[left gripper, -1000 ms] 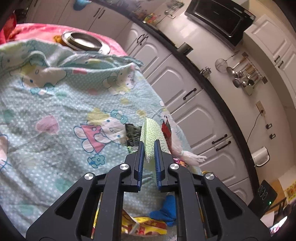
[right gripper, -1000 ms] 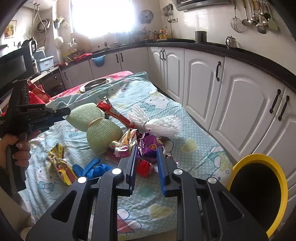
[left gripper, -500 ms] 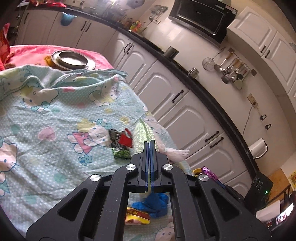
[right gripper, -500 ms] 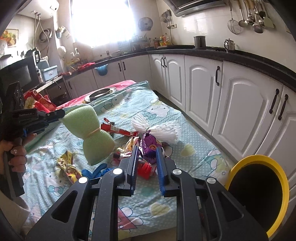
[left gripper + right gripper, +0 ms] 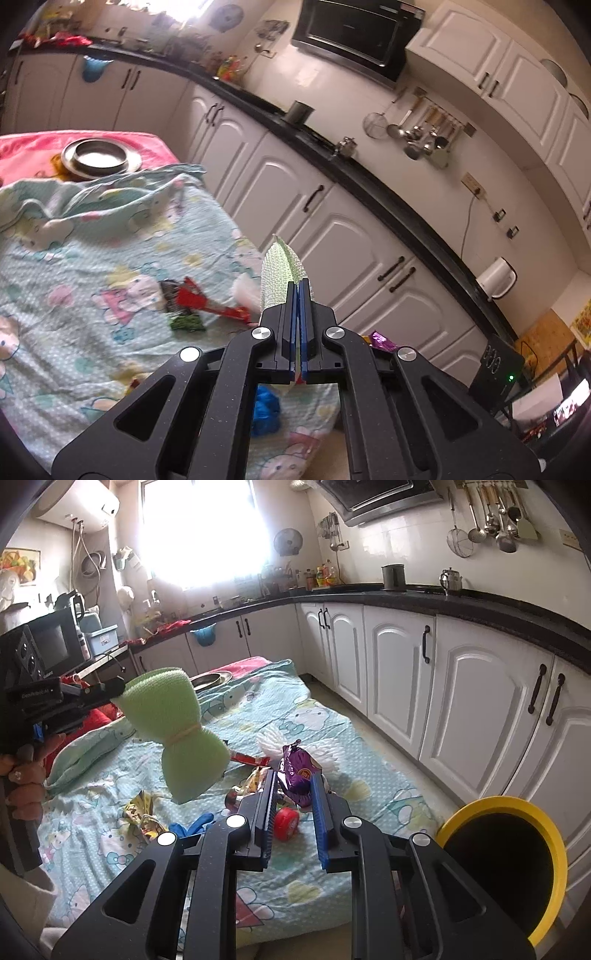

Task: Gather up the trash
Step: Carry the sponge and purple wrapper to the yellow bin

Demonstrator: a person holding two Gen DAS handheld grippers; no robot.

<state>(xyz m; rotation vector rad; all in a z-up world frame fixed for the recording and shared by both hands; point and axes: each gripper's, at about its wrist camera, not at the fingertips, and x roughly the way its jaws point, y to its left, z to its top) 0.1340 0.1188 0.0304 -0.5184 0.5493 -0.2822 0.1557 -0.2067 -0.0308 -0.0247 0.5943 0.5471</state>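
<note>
Since the earlier frame the left hand-held gripper has closed fully on the green mesh sponge and lifted it clear of the bed; a second ago the sponge sat among the litter, and now it hangs in the air above the bedspread, pinched by one end, its waist tied with a band. The right hand-held gripper has also risen a little and holds a purple wrapper between its blue pads, the jaws drawn in close around it and only slightly apart. Judging by this, the collecting is in its early part: two pieces are off the bed, yet nothing visible has gone into the yellow-rimmed bin, which stands on the floor beside the bed's near right corner with a dark mouth whose contents cannot be made out. Much is left on the bedspread near the bed's near edge: a red bottle cap just under the right jaws, a red wrapper, a white mesh sleeve, a blue glove, a yellow wrapper toward the left edge, and a dark green packet. A steel dish sits on pink cloth at the far end and looks like no trash. What remains, it seems, is to carry both held pieces to the bin, release them, then return for the rest.
</note>
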